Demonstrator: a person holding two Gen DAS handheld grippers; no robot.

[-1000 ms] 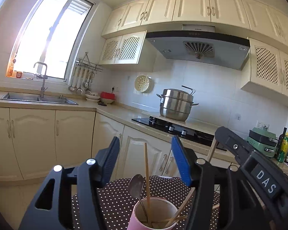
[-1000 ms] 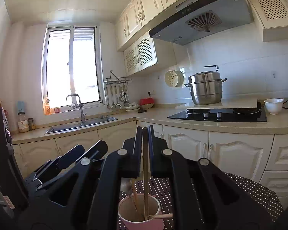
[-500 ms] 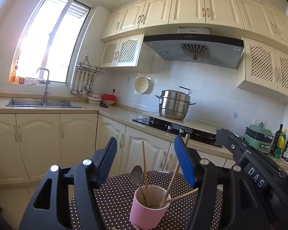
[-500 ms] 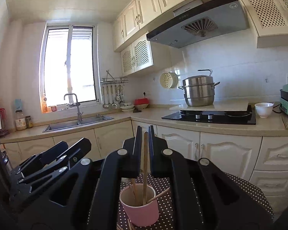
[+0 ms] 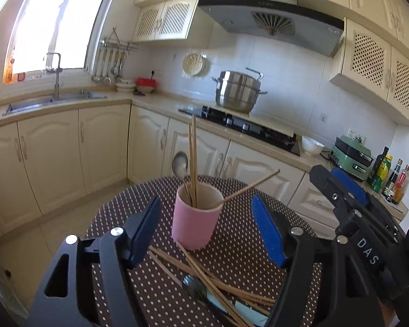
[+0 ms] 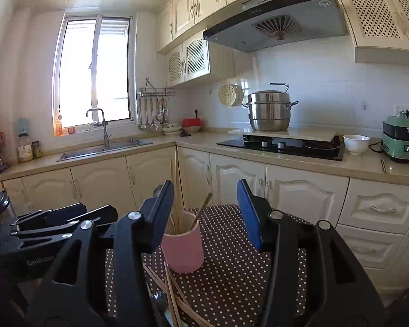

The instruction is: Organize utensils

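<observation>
A pink cup point(image 5: 195, 219) stands on the round polka-dot table point(image 5: 242, 250). It holds wooden chopsticks point(image 5: 193, 160) and a metal spoon point(image 5: 180, 164). Several loose chopsticks point(image 5: 204, 272) and a spoon point(image 5: 195, 288) lie on the cloth in front of it. My left gripper point(image 5: 205, 229) is open and empty, just short of the cup. My right gripper point(image 6: 205, 212) is open and empty above the cup point(image 6: 182, 248). The right gripper also shows in the left wrist view point(image 5: 346, 193), at the right.
Kitchen counters run behind the table, with a sink point(image 6: 103, 147), a hob with a steel pot point(image 6: 268, 114), a white bowl point(image 6: 355, 144) and a green appliance point(image 6: 402, 141). Bottles point(image 5: 390, 179) stand at the far right.
My right gripper has opened and let go of the chopstick, which now rests in the cup. Both grippers have pulled back and tilted down, so the loose utensils show.
</observation>
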